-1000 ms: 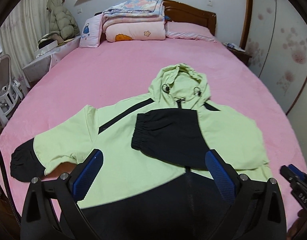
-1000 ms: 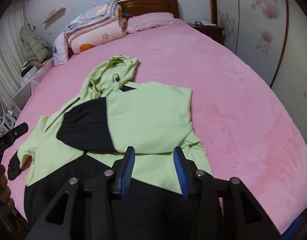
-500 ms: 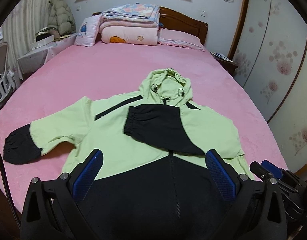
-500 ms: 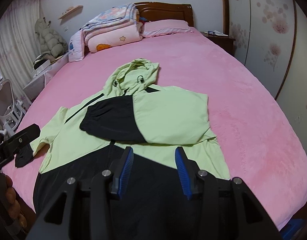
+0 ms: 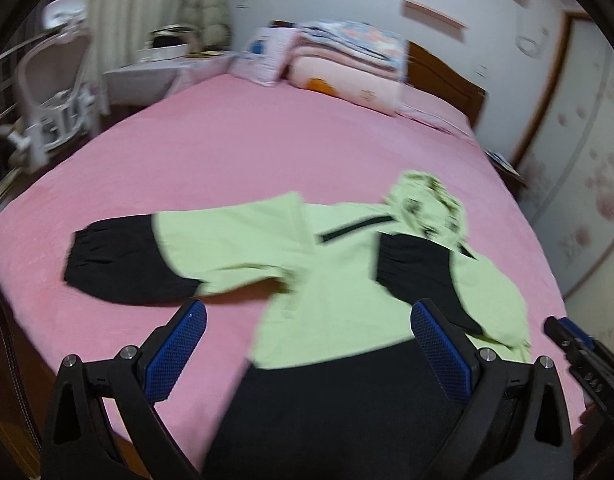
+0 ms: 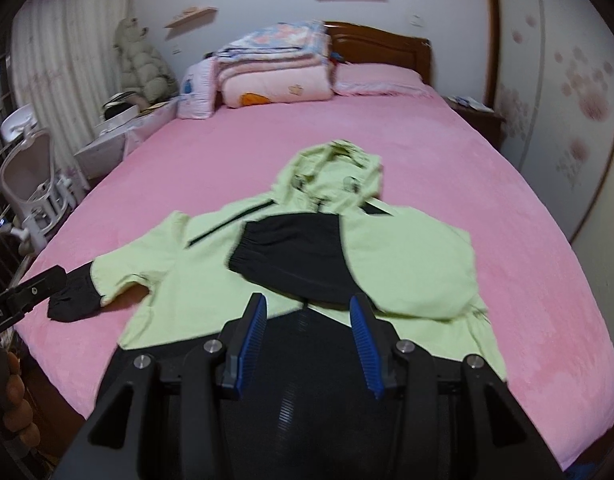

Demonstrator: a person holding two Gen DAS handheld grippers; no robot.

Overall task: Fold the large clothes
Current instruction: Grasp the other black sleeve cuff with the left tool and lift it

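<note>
Both wrist views have swung vs a sec ago: left view now centres on the outstretched sleeve w/ more of the bed's left side showing, right view looks more squarely down the jacket's front. Jacket itself lies as before.

Lime-green and black hooded jacket (image 5: 339, 280) is spread front-up on the pink plush bedspread (image 5: 235, 152), near the foot edge, hood (image 6: 335, 176) pointing toward the dark wooden headboard (image 6: 383, 40). One sleeve is folded across the chest, its black cuff (image 6: 283, 256) lying on the green front. Other sleeve stretches flat out to the side, black cuff end (image 5: 119, 260) resting on the bedspread, apart from the body. Black lower panel of jacket sits nearest both cameras.

Left gripper (image 5: 307, 340): blue-padded fingers spread wide, nothing between them, hovering above the hem/armpit area; not gripping. Right gripper (image 6: 307, 336): pads partly apart, over the black lower panel at the zip line; no cloth pinched between them that I can see, so released. Right gripper's tip also pokes into left view at far right edge (image 5: 579, 344). Person's fingers (image 6: 15, 400) wrap the left handle at right view's lower left.

Bkgd: stack of folded pastel quilts (image 6: 275, 68) by the headboard. Both views are motion-blurred.
</note>
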